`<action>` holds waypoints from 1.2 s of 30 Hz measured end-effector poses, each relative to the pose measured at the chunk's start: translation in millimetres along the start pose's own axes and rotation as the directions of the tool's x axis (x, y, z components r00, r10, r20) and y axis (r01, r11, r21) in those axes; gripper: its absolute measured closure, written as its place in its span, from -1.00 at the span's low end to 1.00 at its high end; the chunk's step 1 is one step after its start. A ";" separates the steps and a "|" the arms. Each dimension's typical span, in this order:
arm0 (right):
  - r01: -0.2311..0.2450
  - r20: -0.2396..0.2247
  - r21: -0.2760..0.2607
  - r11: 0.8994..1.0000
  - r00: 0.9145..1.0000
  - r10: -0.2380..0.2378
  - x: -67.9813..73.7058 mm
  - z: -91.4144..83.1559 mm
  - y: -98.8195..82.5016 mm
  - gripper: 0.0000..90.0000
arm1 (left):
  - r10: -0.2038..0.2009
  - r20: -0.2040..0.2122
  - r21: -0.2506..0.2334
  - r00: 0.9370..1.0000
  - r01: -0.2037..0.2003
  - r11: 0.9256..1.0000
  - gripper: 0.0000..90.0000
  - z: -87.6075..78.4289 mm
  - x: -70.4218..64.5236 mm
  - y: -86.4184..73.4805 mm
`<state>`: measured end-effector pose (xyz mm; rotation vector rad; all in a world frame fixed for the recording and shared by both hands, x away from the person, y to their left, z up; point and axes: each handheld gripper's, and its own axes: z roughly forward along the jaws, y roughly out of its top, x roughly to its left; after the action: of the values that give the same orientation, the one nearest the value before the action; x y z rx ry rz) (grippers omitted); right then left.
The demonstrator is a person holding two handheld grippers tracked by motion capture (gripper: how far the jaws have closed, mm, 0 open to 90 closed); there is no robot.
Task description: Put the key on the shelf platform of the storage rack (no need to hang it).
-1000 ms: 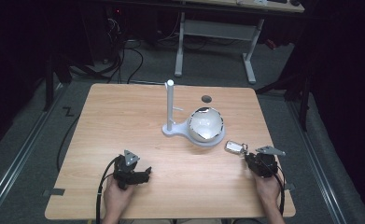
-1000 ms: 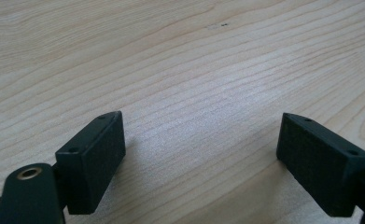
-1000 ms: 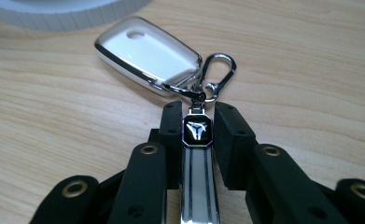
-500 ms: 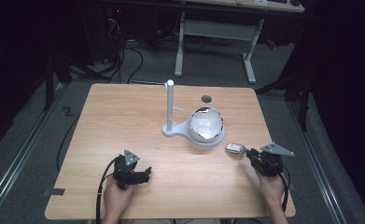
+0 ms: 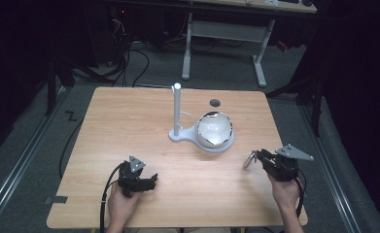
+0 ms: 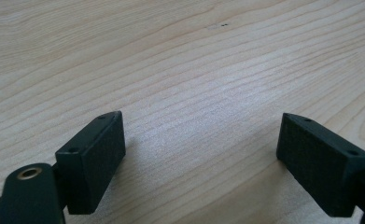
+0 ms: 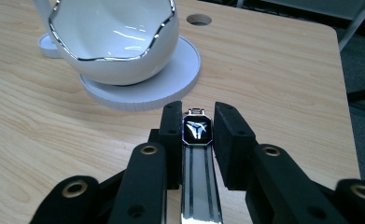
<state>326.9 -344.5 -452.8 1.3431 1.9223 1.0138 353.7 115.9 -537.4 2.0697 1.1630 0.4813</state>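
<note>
Pinching a watch (image 7: 197,130), the right gripper (image 7: 197,133) shows its dark face up close; from above the watch looks tiny. The left gripper (image 6: 201,149) is spread wide over bare table (image 6: 194,56).

A: table (image 7: 273,70) looks like pale wood, matt with visible grain. watch (image 7: 197,130) is shiny metal, glossy dark face

B: yep, and the bowl (image 7: 115,42) looks like glossy white ceramic. gripper pads (image 6: 98,156) are matt black, finely textured plastic

Silver-banded watch (image 7: 197,140) with black face, white silver-rimmed bowl (image 7: 115,32), pale woodgrain table (image 5: 129,131), black fingers (image 7: 171,126)
</note>
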 end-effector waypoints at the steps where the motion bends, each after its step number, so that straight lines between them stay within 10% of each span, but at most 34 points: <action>1: 0.002 -0.002 -0.002 1.000 1.000 -0.002 1.3 -1.2 1.2 0.66 | 0.000 0.000 0.000 1.000 0.000 1.000 -0.65 0.0 0.0 0.0; 36: 0.056 -0.180 -0.039 0.998 0.982 -0.062 34.1 5.8 44.4 0.66 | 0.000 0.000 0.000 1.000 0.000 1.000 -0.65 0.0 0.0 0.0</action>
<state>342.8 -301.7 -420.0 1.2033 2.0549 1.1689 353.7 115.9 -537.4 2.0699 1.1627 0.4808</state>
